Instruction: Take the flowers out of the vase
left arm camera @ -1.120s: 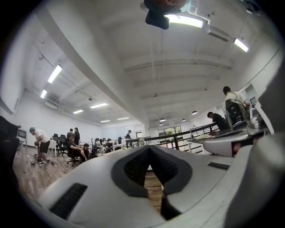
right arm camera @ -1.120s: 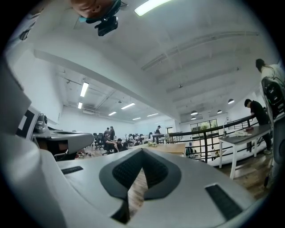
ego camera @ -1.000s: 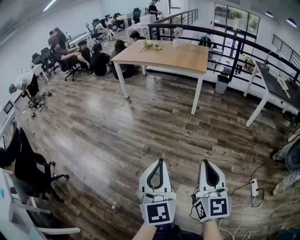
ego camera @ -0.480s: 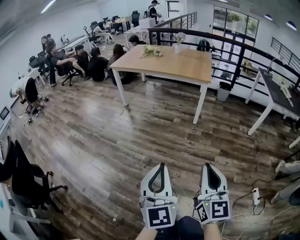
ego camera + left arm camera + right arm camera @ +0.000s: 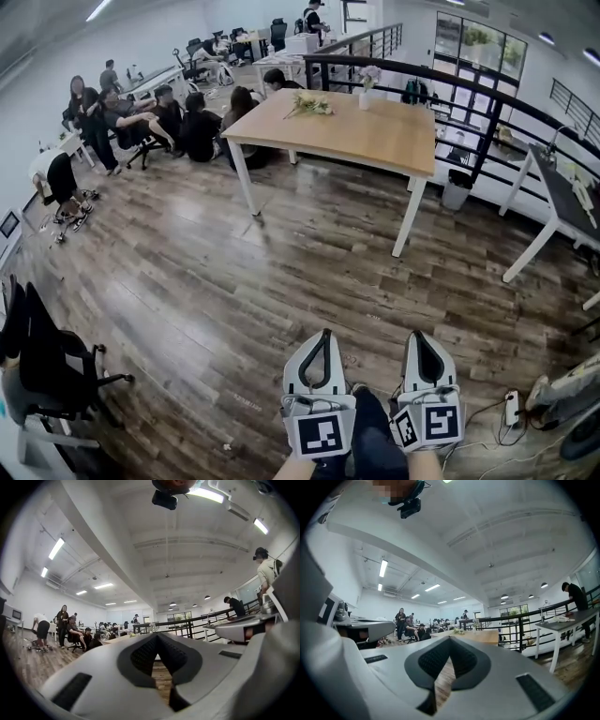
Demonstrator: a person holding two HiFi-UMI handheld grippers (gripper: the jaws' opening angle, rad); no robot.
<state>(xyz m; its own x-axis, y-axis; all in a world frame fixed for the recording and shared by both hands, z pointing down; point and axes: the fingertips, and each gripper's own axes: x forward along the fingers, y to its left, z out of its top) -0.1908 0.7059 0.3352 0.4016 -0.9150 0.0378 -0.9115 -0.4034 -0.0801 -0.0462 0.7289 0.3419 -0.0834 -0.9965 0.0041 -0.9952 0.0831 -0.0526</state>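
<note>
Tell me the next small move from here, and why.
Probably step closer to the wooden table. The vase, which seems to hold flowers, stands near the table's far edge, well out of reach. The left tool and right tool are both shut, empty, and over bare floor.

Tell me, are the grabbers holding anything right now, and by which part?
Nothing is held. The left gripper and right gripper are both shut and empty; the vase stands far ahead on the table.
</note>
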